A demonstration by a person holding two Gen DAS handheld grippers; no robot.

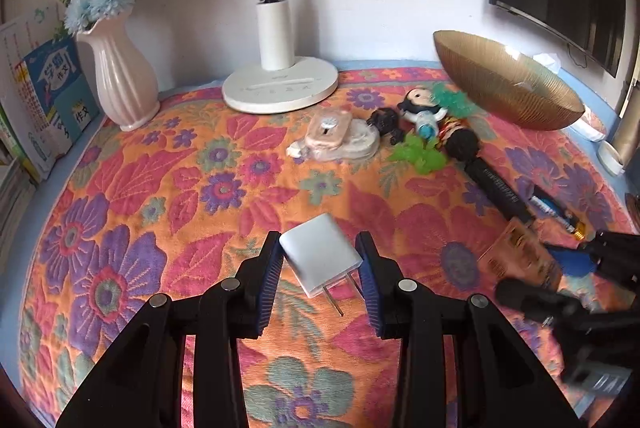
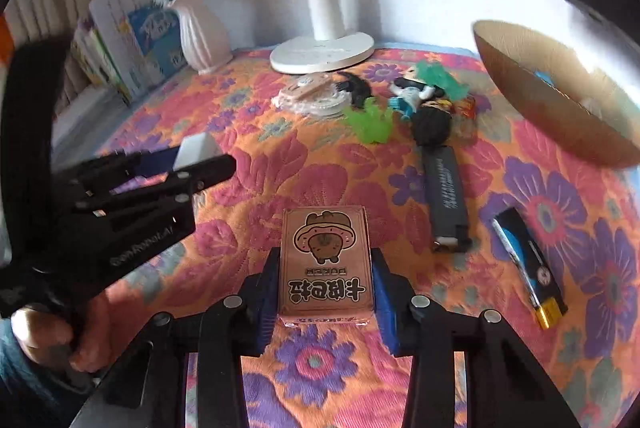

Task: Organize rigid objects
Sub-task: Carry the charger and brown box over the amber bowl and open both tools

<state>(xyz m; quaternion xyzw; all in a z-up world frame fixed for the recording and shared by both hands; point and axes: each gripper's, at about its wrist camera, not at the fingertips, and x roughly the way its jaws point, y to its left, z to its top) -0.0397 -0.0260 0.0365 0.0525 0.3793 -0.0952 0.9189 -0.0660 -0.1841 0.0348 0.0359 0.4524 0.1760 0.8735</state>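
Left tongs (image 1: pixel 320 268) clamp charger (image 1: pixel 320 256) by its flat sides, well short of the bowl (image 1: pixel 508 83). Right tongs (image 2: pixel 326 288) grip card box (image 2: pixel 326 260): light, stiff, slick; hold the long edges.

Black plastic tongs (image 1: pixel 322 268) with blue ribbed pads (image 1: pixel 270 280), round silver screws, and a blue sleeve (image 2: pixel 16 360)

Floral cloth-covered table (image 1: pixel 120 187), pink vase (image 1: pixel 122 75), white lamp base (image 1: pixel 280 87), gold bowl (image 1: pixel 504 83), toys; black microphone (image 2: pixel 444 183)
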